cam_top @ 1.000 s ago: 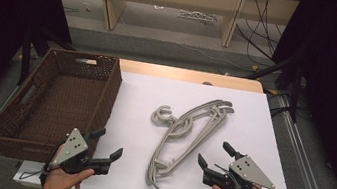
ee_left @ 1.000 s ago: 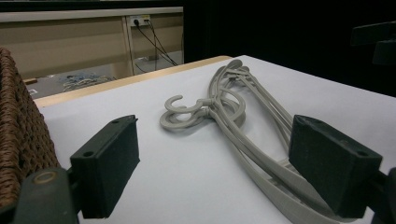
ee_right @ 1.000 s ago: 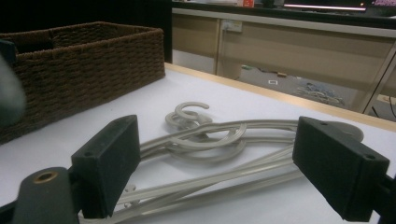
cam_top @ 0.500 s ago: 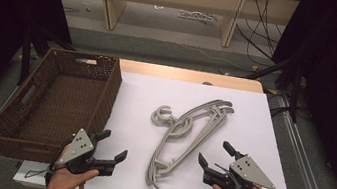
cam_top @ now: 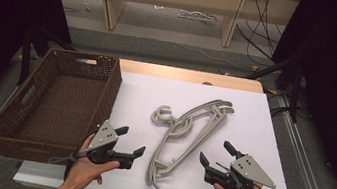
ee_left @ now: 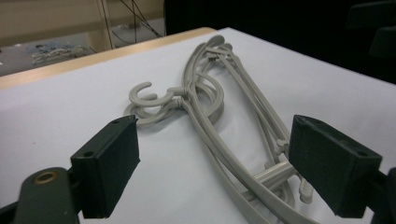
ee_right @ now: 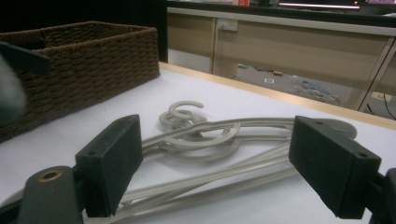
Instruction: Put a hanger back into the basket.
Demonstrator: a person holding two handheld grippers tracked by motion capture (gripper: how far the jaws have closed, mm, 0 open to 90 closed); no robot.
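Meanwhile the left gripper [cam_top: 130,142], jaws spread, had edged rightward toward the hangers [cam_top: 185,137]; right gripper [cam_top: 214,153] gaped too.

Bright even tabletop, dark surroundings, soft shadows

I see a table with a white top [cam_top: 261,138] and a pale wooden far edge. A bundle of grey plastic hangers [cam_top: 185,137] lies near its middle, hooks toward the dark brown wicker basket [cam_top: 56,103] standing at its left edge.
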